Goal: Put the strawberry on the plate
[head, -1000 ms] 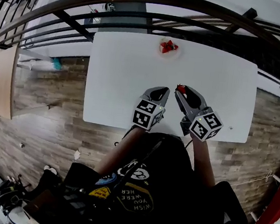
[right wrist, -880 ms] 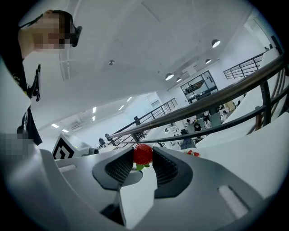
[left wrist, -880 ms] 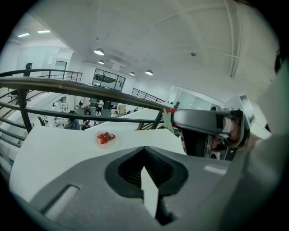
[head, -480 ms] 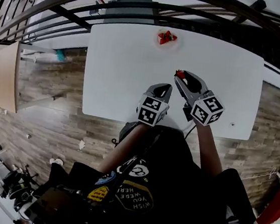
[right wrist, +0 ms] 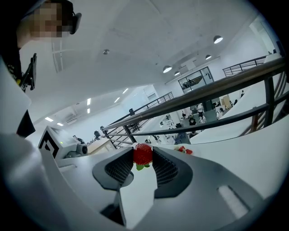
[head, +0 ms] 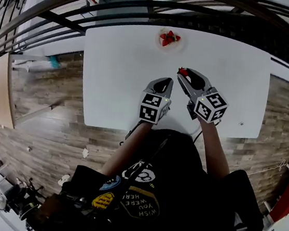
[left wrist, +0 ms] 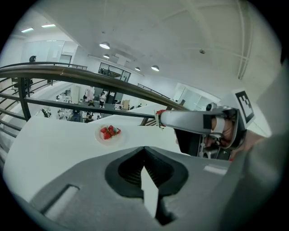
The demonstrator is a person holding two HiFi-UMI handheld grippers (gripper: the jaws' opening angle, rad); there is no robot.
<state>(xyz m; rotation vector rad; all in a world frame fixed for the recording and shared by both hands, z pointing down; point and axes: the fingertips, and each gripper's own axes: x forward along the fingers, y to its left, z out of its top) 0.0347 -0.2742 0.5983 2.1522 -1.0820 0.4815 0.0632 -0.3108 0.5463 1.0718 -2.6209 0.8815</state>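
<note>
My right gripper (head: 184, 73) is shut on a red strawberry (right wrist: 142, 154), held at the jaw tips above the white table (head: 118, 77). In the head view that strawberry (head: 183, 71) shows as a red spot at the tips. A small white plate (head: 170, 39) with several strawberries on it sits near the table's far edge; it also shows as the plate (left wrist: 108, 134) in the left gripper view. My left gripper (head: 164, 83) hangs beside the right one, left of it, with its jaws closed together and nothing between them (left wrist: 144, 158).
A dark metal railing (head: 147, 5) runs along the table's far side. Wooden floor (head: 47, 100) lies to the left and right of the table. The person's body fills the lower part of the head view.
Both grippers have moved forward over the table toward the plate and sunk a little. The strawberry stays in the right gripper's jaws.
</note>
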